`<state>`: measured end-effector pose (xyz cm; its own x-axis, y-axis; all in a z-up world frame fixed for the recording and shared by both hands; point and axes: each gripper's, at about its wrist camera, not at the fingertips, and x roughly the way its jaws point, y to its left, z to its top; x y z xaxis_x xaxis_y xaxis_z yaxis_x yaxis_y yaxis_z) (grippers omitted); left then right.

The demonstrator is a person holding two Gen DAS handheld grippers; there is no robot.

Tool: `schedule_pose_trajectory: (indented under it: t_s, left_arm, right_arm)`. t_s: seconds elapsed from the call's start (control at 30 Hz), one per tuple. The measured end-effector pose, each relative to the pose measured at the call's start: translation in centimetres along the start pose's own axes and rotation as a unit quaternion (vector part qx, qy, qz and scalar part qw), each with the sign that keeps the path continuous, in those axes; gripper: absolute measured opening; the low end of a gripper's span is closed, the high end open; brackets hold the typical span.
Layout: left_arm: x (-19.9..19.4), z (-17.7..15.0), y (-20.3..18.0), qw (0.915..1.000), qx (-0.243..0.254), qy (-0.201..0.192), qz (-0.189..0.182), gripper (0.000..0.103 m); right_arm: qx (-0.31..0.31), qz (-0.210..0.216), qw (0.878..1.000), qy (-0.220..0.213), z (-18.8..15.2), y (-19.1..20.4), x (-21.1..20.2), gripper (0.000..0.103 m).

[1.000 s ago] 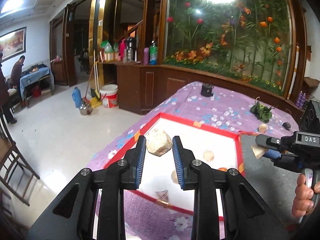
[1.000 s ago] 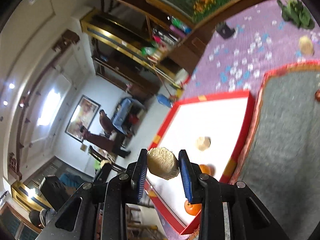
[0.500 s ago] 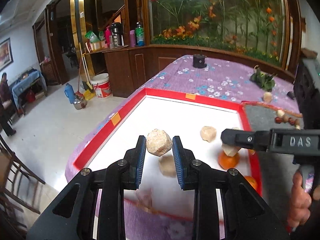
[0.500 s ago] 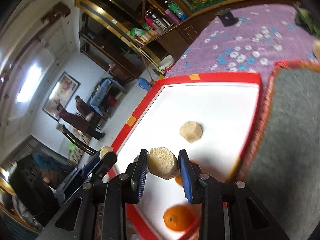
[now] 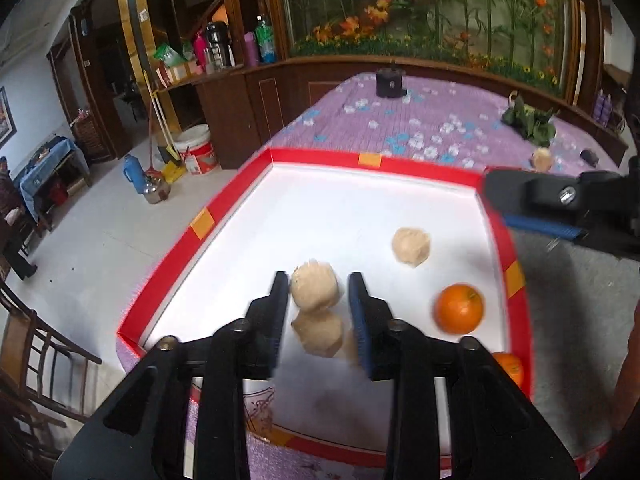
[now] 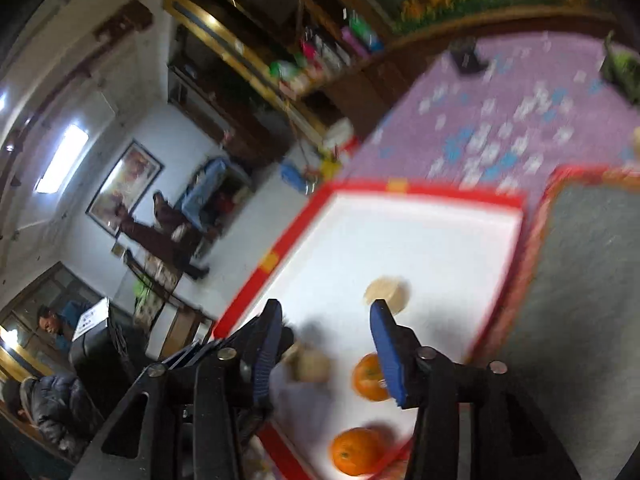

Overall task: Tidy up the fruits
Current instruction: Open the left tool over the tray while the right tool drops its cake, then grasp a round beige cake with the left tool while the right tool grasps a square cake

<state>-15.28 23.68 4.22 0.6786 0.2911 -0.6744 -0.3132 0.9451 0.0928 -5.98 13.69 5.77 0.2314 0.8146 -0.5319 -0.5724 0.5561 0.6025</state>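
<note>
A white tray with a red rim (image 5: 320, 156) lies on the table. My left gripper (image 5: 319, 280) hangs over its near part with its jaws opening. A beige peeled fruit (image 5: 314, 290) sits blurred between the pads without touching them, just above a second beige fruit (image 5: 320, 334) on the tray. My right gripper (image 6: 326, 306) is also opening, and its beige fruit (image 6: 310, 364) is blurred and loose below the fingers. A third beige fruit (image 5: 411, 247) and two oranges (image 5: 459, 308) (image 5: 508, 366) lie on the tray.
A grey mat (image 5: 580, 320) lies right of the tray. On the purple flowered cloth (image 5: 400, 120) are a green leafy bunch (image 5: 528, 124), a small black object (image 5: 390, 82) and a loose beige fruit (image 5: 541, 159). A wooden chair (image 5: 24, 360) stands left of the table.
Both grippers came in over the white tray and the left one sank. Each was shut on a beige fruit; both jaws have spread and the fruits have come free.
</note>
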Motion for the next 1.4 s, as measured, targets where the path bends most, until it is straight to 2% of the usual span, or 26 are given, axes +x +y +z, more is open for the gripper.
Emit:
schedule_pose_trajectory:
  t_s: [0.03, 0.1, 0.33, 0.43, 0.5, 0.6, 0.7, 0.77, 0.83, 0.87, 0.9, 1.03, 1.1, 1.17, 1.2, 1.27, 1.33, 1.4]
  left_arm:
    - [-0.5, 0.1, -0.1, 1.0000, -0.001, -0.007, 0.001, 0.054]
    - [-1.3, 0.2, -0.5, 0.9998, -0.001, -0.022, 0.001, 0.064]
    - [-3.4, 0.3, -2.9, 0.9984, 0.019, -0.035, -0.040, 0.064]
    - [-4.2, 0.5, -4.6, 0.9967, 0.034, -0.040, -0.062, 0.064]
    - [-4.9, 0.4, -5.8, 0.9950, 0.047, -0.043, -0.077, 0.064]
    - [-5.6, 0.4, -7.2, 0.9925, 0.065, -0.041, -0.095, 0.064]
    - [-6.2, 0.4, -8.2, 0.9912, 0.080, -0.042, -0.097, 0.064]
    - [-6.4, 0.5, -8.6, 0.9909, 0.086, -0.043, -0.094, 0.064]
    - [-6.5, 1.0, -9.1, 0.9903, 0.089, -0.041, -0.098, 0.064]
    - [-6.4, 1.2, -9.3, 0.9900, 0.090, -0.040, -0.101, 0.064]
    - [-6.3, 1.8, -9.9, 0.9894, 0.093, -0.039, -0.105, 0.064]
    - [-5.5, 3.8, -12.4, 0.9855, 0.109, -0.039, -0.124, 0.064]
    - [-4.6, 5.1, -14.1, 0.9829, 0.114, -0.034, -0.141, 0.064]
    - [-3.5, 6.3, -15.9, 0.9813, 0.115, -0.024, -0.152, 0.064]
    - [-2.5, 7.4, -17.3, 0.9812, 0.110, -0.016, -0.158, 0.064]
    - [-0.9, 8.7, -19.4, 0.9807, 0.099, 0.002, -0.169, 0.064]
    - [0.8, 10.2, -22.0, 0.9838, 0.084, 0.016, -0.157, 0.064]
    - [2.2, 11.2, -24.6, 0.9818, 0.081, 0.031, -0.169, 0.064]
  right_arm:
    - [-0.003, -0.010, 1.000, -0.013, 0.1, -0.5, -1.0, 0.046]
    - [-0.011, -0.038, 0.999, -0.031, 0.1, -2.0, -3.2, 0.046]
    - [0.014, -0.145, 0.987, -0.075, -1.1, -11.0, -13.7, 0.047]
    - [0.020, -0.179, 0.982, -0.062, -0.9, -14.7, -16.2, 0.047]
    - [0.029, -0.190, 0.980, -0.042, -0.3, -16.8, -16.7, 0.047]
    - [0.035, -0.181, 0.983, -0.012, 0.5, -18.7, -15.8, 0.046]
    - [0.019, -0.202, 0.978, 0.035, 0.5, -19.3, -14.0, 0.044]
    - [-0.006, -0.230, 0.972, 0.043, 0.1, -19.2, -13.4, 0.043]
    - [-0.021, -0.246, 0.968, 0.044, -0.2, -19.1, -13.1, 0.037]
    - [-0.029, -0.256, 0.965, 0.045, -0.3, -19.1, -13.1, 0.030]
    - [-0.035, -0.262, 0.963, 0.045, -0.3, -19.1, -13.1, 0.028]
    - [-0.009, -0.231, 0.973, 0.018, -0.4, -20.0, -14.2, 0.028]
    - [0.025, -0.165, 0.986, -0.003, 0.0, -20.5, -15.5, 0.028]
    - [0.039, -0.114, 0.992, -0.043, 0.5, -20.5, -17.4, 0.028]
    - [0.059, -0.085, 0.992, -0.075, 1.0, -21.0, -19.0, 0.028]
    - [0.096, -0.057, 0.987, -0.119, 1.3, -22.3, -21.3, 0.028]
    - [0.108, -0.064, 0.981, -0.147, 1.6, -23.0, -22.7, 0.028]
    - [0.127, -0.065, 0.974, -0.173, 1.9, -23.9, -23.9, 0.028]
